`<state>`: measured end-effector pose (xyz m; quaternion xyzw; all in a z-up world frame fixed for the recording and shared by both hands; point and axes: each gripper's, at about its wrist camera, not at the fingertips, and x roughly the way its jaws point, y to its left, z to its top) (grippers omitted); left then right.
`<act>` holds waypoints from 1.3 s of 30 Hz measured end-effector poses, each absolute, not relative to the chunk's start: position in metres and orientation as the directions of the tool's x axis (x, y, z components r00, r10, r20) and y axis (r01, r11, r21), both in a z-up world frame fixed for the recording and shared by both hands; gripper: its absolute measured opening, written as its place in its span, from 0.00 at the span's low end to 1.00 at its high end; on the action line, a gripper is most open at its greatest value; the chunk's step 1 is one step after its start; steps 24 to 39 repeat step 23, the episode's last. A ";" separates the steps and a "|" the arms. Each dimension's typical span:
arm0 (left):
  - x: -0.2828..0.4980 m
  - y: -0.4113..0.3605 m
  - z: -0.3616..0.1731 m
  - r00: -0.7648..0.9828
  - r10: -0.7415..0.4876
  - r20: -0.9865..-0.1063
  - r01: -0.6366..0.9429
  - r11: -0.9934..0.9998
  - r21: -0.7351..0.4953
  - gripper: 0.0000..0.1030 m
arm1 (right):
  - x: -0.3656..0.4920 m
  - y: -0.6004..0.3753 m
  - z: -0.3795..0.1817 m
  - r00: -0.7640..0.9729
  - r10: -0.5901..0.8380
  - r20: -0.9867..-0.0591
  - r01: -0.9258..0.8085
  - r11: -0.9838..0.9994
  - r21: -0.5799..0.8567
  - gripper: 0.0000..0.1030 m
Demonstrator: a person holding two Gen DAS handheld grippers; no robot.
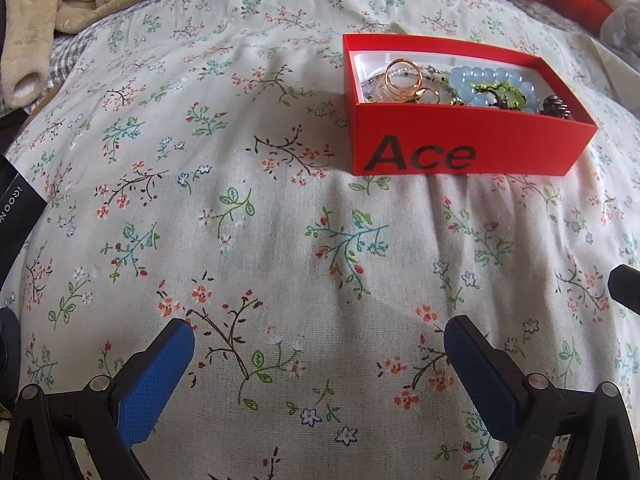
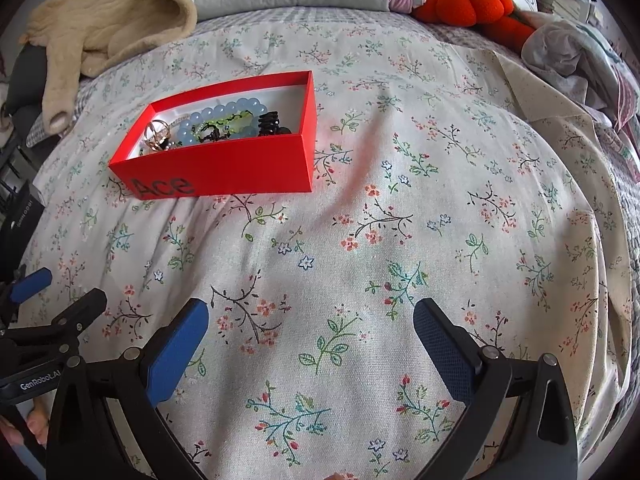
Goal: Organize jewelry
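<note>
A red box [image 1: 460, 148] marked "Ace" sits on the floral bedspread, also in the right wrist view [image 2: 224, 168]. Inside lie gold rings [image 1: 402, 76], a light blue bead bracelet [image 1: 492, 82], a green bead piece [image 1: 504, 92] and a dark hair clip [image 1: 556, 108]. The same jewelry shows in the right wrist view: rings [image 2: 158, 134], blue bracelet [image 2: 224, 116], black clip [image 2: 272, 124]. My left gripper [image 1: 318, 344] is open and empty, well short of the box. My right gripper [image 2: 310, 320] is open and empty, to the right of and nearer than the box.
A beige plush garment [image 2: 108, 28] lies at the far left of the bed. An orange knitted plush [image 2: 472, 4] and crumpled cloth [image 2: 568, 48] lie at the far right. A black bag [image 1: 16, 204] is at the left edge. The left gripper shows at the lower left [image 2: 60, 328].
</note>
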<state>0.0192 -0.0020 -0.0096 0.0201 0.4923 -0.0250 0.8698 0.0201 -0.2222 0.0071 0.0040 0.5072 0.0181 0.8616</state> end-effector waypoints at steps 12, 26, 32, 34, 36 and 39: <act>0.019 -0.001 -0.010 0.515 -0.010 -0.857 0.060 0.998 0.024 1.00 | 0.019 -0.219 0.007 0.488 0.030 -0.872 -0.038 0.999 0.013 1.00; 0.023 -0.002 -0.017 0.520 0.019 -0.854 0.060 0.996 0.059 1.00 | 0.020 -0.211 -0.003 0.479 0.013 -0.878 -0.045 0.999 -0.010 1.00; 0.023 -0.002 -0.017 0.520 0.019 -0.854 0.060 0.996 0.059 1.00 | 0.020 -0.211 -0.003 0.479 0.013 -0.878 -0.045 0.999 -0.010 1.00; 0.023 -0.002 -0.017 0.520 0.019 -0.854 0.060 0.996 0.059 1.00 | 0.020 -0.211 -0.003 0.479 0.013 -0.878 -0.045 0.999 -0.010 1.00; 0.023 -0.002 -0.017 0.520 0.019 -0.854 0.060 0.996 0.059 1.00 | 0.020 -0.211 -0.003 0.479 0.013 -0.878 -0.045 0.999 -0.010 1.00; 0.023 -0.002 -0.017 0.520 0.019 -0.854 0.060 0.996 0.059 1.00 | 0.020 -0.211 -0.003 0.479 0.013 -0.878 -0.045 0.999 -0.010 1.00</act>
